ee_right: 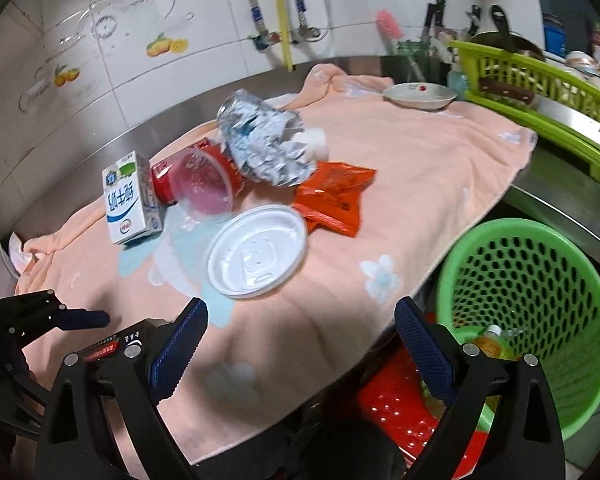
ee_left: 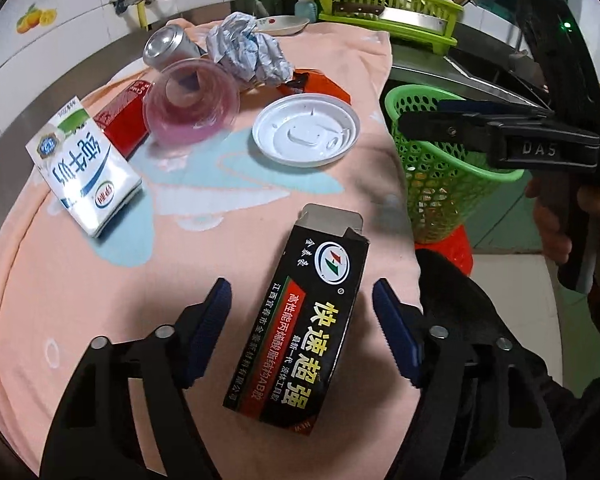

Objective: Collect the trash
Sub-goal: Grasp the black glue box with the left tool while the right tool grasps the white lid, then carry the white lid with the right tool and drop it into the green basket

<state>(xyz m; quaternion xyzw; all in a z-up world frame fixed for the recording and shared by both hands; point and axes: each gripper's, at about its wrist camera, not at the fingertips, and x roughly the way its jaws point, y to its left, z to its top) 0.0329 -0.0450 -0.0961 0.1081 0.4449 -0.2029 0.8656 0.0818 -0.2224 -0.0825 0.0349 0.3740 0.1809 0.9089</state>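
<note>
A kitchen worktop draped in a peach towel (ee_left: 80, 300) carries a scatter of rubbish. The left tongs (ee_left: 302, 334) straddle a black glue carton (ee_left: 304, 320), the blue pads standing clear on either flank with nothing pinched yet. The carton lies flat on the towel directly between the pads, its length running away from the tongs at a slight tilt, its far flap torn open and showing grey card inside. Red and yellow lettering covers the glossy black face.

The step in hand looks like a grasp on this carton. It would go best with the pads brought in squarely on the long side walls, low enough to catch the card and not the towel, and with gentle pressure, since an empty box with an open end will likely crush.

Beyond the left tongs, from left to right, lie a white-and-blue milk carton (ee_left: 86, 172), a red box (ee_left: 122, 120), a toppled pink plastic cup (ee_left: 192, 104), a metal can (ee_left: 168, 46), crumpled foil wrapping (ee_left: 248, 50), a white plastic lid (ee_left: 306, 130) and an orange wrapper (ee_left: 324, 84).

To the right, off the worktop's edge, stands the green mesh bin (ee_right: 532, 300) with a bottle already inside. The right tongs (ee_right: 300, 348) hover spread wide and empty over the towel's near edge.
</note>
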